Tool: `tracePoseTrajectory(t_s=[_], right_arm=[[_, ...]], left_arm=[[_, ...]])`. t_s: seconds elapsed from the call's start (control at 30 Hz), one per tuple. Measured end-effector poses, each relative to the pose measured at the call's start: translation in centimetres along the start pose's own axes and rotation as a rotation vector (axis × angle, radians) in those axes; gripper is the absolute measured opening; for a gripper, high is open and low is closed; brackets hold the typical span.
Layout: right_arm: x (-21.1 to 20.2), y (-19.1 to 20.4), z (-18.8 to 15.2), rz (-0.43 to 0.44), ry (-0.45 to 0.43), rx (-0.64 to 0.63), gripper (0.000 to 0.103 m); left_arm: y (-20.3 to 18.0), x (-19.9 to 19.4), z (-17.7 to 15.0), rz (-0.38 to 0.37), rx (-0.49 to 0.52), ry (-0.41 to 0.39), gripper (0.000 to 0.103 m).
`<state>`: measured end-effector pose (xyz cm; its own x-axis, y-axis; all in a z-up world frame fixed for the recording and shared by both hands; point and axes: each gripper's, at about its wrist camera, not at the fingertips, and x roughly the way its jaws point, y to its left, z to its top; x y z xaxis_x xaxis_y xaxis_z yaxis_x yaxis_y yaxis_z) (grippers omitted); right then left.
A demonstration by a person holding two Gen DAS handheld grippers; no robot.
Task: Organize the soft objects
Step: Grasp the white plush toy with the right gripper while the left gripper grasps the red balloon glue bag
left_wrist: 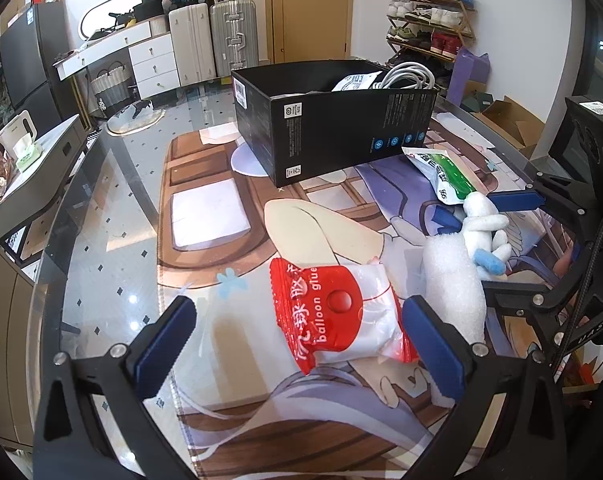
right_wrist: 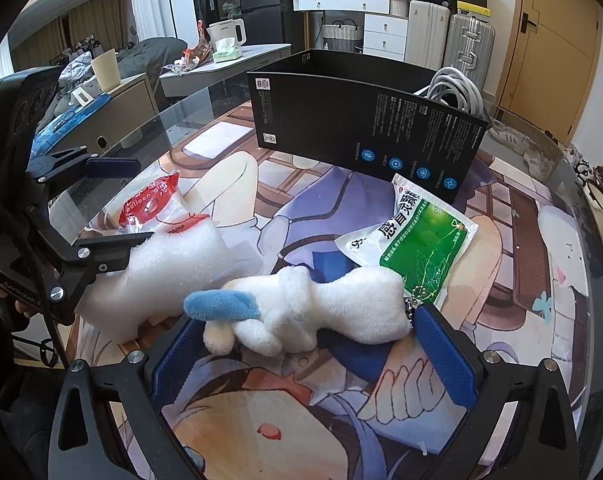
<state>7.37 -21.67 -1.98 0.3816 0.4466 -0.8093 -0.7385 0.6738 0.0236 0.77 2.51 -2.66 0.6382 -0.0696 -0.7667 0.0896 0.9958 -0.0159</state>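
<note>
A red and white balloon glue packet lies on the printed mat between the fingers of my left gripper, which is open. Just right of it lies a white foam piece. A white plush toy with a blue ear lies across the gap of my right gripper, also open wide, its blue pads at either end of the toy. A green and white packet leans by the black box. Each gripper shows in the other's view: the right gripper, the left gripper.
The open black box at the far side of the mat holds white cables and a white packet. The glass table edge curves along the left. Behind are suitcases, a desk, a shoe rack and a side counter with a kettle.
</note>
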Motion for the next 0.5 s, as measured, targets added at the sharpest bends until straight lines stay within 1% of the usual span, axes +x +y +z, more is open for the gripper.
tracePoseTrajectory(t_s=[0.13, 0.17, 0.23, 0.5], right_arm=[[-0.07, 0.02, -0.11, 0.016, -0.002, -0.003, 0.101], [-0.12, 0.01, -0.15, 0.014, -0.005, -0.002, 0.098], [-0.21, 0.01, -0.18, 0.007, -0.007, -0.006, 0.094], [-0.75, -0.09, -0.51, 0.010, -0.019, -0.011, 0.092]], left_arm=[[-0.01, -0.02, -0.01, 0.000, 0.000, 0.000, 0.103], [0.01, 0.00, 0.00, 0.000, 0.001, 0.000, 0.103], [0.02, 0.00, 0.00, -0.001, -0.001, 0.000, 0.103], [0.04, -0.02, 0.00, 0.000, 0.000, 0.000, 0.103]])
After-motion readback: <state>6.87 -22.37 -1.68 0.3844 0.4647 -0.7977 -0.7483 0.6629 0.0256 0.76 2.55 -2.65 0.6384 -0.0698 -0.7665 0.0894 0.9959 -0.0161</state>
